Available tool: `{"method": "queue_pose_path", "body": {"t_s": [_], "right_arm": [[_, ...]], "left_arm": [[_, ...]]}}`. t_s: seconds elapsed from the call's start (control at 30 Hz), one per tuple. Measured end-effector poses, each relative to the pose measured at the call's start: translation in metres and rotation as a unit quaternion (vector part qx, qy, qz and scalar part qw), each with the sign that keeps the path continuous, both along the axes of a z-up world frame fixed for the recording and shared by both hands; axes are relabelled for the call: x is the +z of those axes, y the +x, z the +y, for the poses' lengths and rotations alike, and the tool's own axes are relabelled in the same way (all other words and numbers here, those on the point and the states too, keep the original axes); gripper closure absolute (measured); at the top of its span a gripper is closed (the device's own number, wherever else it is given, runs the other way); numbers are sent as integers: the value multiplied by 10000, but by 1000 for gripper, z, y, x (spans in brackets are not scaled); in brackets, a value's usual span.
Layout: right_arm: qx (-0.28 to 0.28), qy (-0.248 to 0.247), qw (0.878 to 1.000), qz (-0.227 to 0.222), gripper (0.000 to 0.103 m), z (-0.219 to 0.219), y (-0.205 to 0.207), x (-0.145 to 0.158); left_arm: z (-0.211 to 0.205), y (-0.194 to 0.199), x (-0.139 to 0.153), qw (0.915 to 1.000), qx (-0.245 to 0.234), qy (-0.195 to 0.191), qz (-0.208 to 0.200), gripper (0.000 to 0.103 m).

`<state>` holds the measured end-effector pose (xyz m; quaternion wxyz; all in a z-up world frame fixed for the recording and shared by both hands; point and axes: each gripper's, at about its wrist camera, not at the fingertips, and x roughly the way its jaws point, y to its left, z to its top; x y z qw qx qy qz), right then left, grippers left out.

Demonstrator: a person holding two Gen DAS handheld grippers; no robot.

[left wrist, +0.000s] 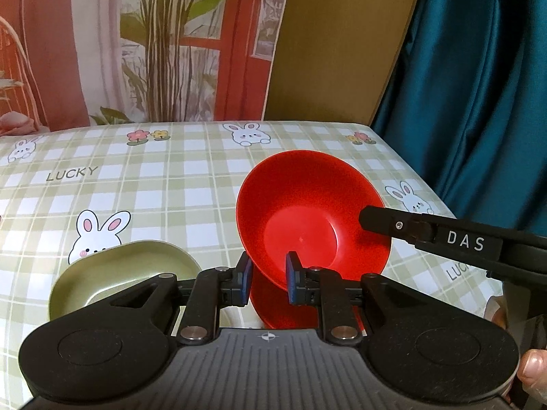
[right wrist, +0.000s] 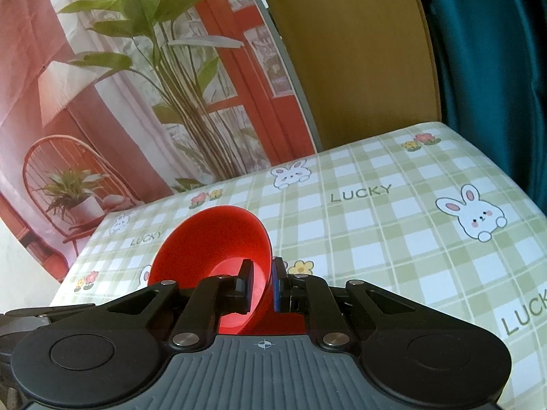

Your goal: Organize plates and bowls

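A red bowl (left wrist: 307,205) is tilted above the table, its inside facing the left wrist camera. My left gripper (left wrist: 269,273) is shut on its near rim, which runs down between the blue pads. My right gripper (left wrist: 374,218) comes in from the right and holds the bowl's right rim. In the right wrist view the same red bowl (right wrist: 212,235) has its wall pinched between the pads of my right gripper (right wrist: 262,287). A pale green dish (left wrist: 136,266) lies on the table at the lower left, partly hidden behind my left gripper.
The table wears a green checked cloth (left wrist: 136,188) printed with rabbits. Its far edge meets a printed backdrop and a yellow-brown board; a teal curtain (left wrist: 478,102) hangs past the right edge. A thumb (left wrist: 533,372) shows at the lower right.
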<state>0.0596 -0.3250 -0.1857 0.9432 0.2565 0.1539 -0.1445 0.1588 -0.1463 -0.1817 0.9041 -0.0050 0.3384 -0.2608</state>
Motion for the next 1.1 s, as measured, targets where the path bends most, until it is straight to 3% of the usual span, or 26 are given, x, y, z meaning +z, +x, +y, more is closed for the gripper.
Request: {"method": "queue_pose_path", "body": {"t_s": [1.1], "right_arm": [[-10,193,9992,362,88,-2,-4,-22]], "left_arm": [[-7,-6,-17,9983,-250,135,516,81]]}}
